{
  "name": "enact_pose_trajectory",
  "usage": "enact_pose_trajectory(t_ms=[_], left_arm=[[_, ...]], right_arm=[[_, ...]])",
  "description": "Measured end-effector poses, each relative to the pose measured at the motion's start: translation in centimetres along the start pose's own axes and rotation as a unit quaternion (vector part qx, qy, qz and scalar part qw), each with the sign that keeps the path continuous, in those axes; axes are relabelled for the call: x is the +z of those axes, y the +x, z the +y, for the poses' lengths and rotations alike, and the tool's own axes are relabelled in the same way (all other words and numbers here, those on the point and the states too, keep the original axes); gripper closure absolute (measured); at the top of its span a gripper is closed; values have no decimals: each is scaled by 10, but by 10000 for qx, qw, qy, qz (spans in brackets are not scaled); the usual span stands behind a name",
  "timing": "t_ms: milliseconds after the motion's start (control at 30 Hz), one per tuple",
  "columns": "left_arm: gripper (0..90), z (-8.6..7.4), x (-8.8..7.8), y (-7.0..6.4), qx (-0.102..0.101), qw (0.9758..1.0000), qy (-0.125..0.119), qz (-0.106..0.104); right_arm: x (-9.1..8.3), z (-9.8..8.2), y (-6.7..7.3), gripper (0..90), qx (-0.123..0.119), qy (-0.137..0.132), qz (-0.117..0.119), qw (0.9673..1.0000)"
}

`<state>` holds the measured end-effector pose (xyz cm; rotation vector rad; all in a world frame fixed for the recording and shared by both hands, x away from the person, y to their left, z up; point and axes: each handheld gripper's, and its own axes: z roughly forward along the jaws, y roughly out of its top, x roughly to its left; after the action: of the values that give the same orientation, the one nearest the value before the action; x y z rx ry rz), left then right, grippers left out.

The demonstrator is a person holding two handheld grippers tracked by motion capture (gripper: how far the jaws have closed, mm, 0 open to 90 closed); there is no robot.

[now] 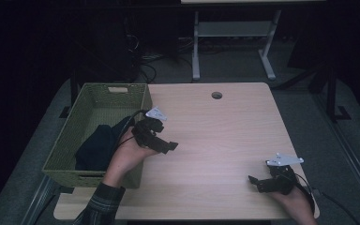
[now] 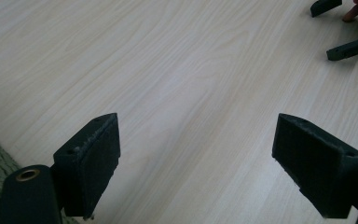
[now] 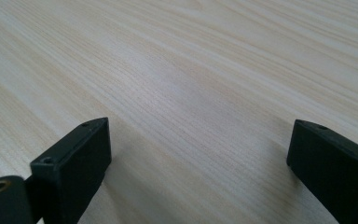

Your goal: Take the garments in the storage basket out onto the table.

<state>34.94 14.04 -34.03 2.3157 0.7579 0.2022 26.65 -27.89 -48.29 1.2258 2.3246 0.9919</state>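
Both your sets of jaws stand wide apart, holding nothing over bare table (image 1: 215, 131). Your left gripper (image 1: 166, 146) hovers just beside the green basket (image 1: 65, 140); inside lies what looks like dark cloth (image 1: 98, 143). Your right gripper (image 1: 258, 183) rests near the front edge.

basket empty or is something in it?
Not empty. A dark cloth lies bunched inside the green basket, at its near end; the far end shows bare floor.
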Motion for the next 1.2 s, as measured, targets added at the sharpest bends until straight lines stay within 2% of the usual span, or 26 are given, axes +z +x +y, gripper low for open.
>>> enact_pose_trajectory(t_ms=[367,667,933,1200], left_arm=[[148,5,-15,4,49,10000,2,78],[148,7,-26,10,6,9998,77,196],[148,0,-44,23,-72,9989,116,441],[149,-8,-56,32,-213,9980,76,582]], right_arm=[[0,0,0,58,-2,0,1,10000],[0,0,0,58,-9,-4,-3,10000],[0,0,0,58,-7,-3,-3,10000],[0,0,0,58,-7,-3,-3,10000]])
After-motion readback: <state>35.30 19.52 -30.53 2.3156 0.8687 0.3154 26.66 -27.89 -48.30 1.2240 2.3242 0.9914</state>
